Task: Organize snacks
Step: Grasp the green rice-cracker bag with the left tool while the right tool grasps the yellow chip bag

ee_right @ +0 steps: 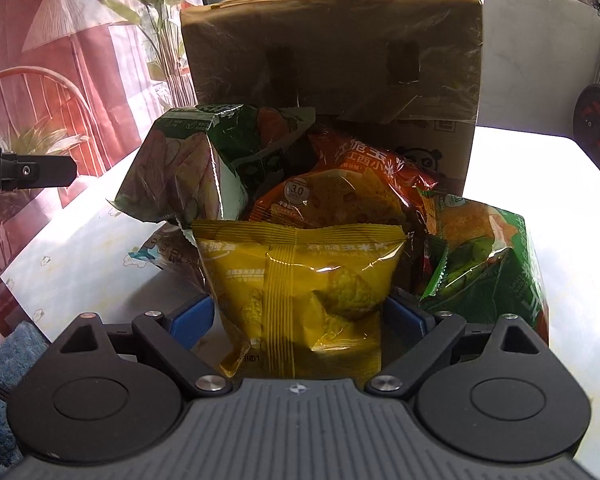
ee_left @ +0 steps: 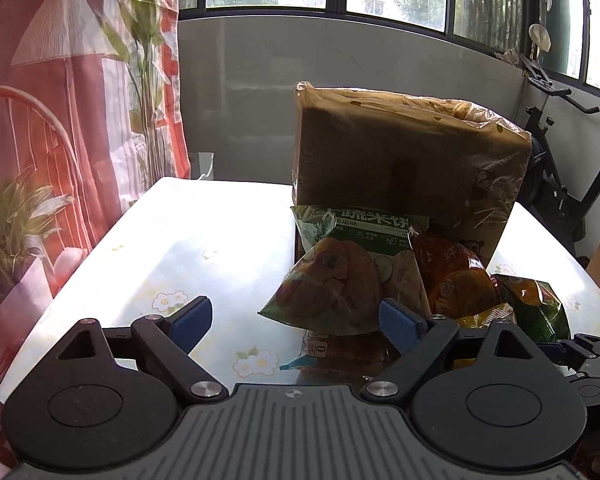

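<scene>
A cardboard box [ee_left: 404, 160] lined with a clear plastic bag stands on the table, also in the right wrist view [ee_right: 332, 48]. Several snack bags are piled in front of it: a green rice-cracker bag [ee_left: 340, 276] [ee_right: 196, 168], a red-orange bag [ee_left: 456, 272] [ee_right: 340, 192], another green bag [ee_left: 536, 304] [ee_right: 488, 256], and a yellow corn-chip bag [ee_right: 304, 288]. My left gripper [ee_left: 296, 320] is open and empty just before the pile. My right gripper [ee_right: 300, 320] has its jaws wide, with the yellow bag between the blue pads [ee_right: 192, 320]; whether they press it I cannot tell.
The table [ee_left: 172, 256] has a glossy floral cloth. A red-patterned curtain [ee_left: 80, 120] and a plant [ee_left: 16, 216] are on the left. An exercise bike [ee_left: 568, 176] stands at the right. The right gripper's tip [ee_left: 592, 348] shows at the left wrist view's right edge.
</scene>
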`<state>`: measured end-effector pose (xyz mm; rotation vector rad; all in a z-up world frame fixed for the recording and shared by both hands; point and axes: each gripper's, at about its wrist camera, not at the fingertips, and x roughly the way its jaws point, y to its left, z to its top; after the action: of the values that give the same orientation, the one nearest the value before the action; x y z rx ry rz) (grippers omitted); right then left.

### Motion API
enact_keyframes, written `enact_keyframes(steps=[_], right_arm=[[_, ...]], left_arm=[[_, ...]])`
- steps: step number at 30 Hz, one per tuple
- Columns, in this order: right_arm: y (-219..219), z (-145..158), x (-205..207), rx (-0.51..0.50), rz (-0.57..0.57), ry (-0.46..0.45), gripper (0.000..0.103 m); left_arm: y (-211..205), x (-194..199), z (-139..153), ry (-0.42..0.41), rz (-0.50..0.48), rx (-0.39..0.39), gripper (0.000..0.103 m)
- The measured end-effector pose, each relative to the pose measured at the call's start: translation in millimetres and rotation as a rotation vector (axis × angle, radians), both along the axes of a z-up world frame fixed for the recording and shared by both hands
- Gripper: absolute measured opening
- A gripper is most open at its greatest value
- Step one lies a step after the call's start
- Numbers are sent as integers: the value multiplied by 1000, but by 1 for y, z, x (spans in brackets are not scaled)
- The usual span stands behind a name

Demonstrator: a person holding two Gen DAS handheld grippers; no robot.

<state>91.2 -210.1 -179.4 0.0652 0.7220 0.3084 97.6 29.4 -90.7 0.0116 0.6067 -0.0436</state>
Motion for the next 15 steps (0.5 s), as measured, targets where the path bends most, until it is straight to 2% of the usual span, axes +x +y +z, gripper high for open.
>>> enact_keyframes(steps=[3, 6, 11, 13, 15], right_arm=[[-4, -7, 5, 33, -7, 13, 93], [-9, -9, 4, 75, -5, 11, 85], [-13, -10, 1, 97, -10, -4, 81], [-14, -10, 1, 102, -8, -6, 81], [-14, -10, 1, 102, -5, -10, 81]], left_arm=[[-2, 3, -6, 19, -6, -13, 92], [-3, 9, -9, 23, -16, -29, 92], [-8, 30, 0, -20, -79, -96, 92], [-16, 46, 0, -45, -102, -79, 93], [-27, 69, -6, -33, -103, -63, 93]])
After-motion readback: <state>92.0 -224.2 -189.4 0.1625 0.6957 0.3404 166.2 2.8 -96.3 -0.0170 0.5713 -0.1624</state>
